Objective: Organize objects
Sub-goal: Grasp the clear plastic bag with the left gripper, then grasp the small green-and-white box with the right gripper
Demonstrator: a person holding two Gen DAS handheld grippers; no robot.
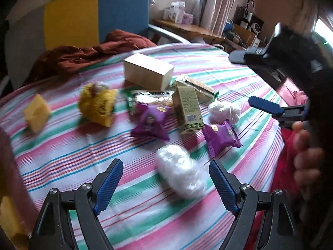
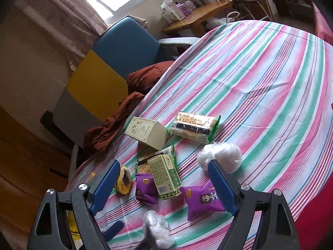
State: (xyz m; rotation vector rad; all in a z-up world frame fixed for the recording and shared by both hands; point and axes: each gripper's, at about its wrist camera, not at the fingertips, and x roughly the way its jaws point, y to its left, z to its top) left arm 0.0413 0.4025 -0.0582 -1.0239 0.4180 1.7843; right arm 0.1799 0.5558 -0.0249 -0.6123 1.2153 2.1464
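Note:
Objects lie on a striped tablecloth (image 1: 62, 156). My left gripper (image 1: 166, 179) is open, and a white plastic-wrapped ball (image 1: 181, 170) lies on the cloth between its fingers. Beyond it lie two purple snack packets (image 1: 149, 123) (image 1: 220, 137), a green carton (image 1: 187, 110), a second white ball (image 1: 224, 108), a beige box (image 1: 147, 70), cracker packs (image 1: 199, 87), a yellow plush (image 1: 97, 106) and a yellow block (image 1: 36, 112). My right gripper (image 2: 162, 185) is open and empty above the purple packets (image 2: 201, 198) and green carton (image 2: 164, 177); it also shows at the right of the left wrist view (image 1: 264, 106).
A rust-red cloth (image 1: 83, 52) lies at the table's far edge by a blue and yellow chair (image 1: 93, 14). A wooden shelf (image 1: 187, 29) with boxes stands by the window. The right half of the tablecloth (image 2: 270, 83) is bare.

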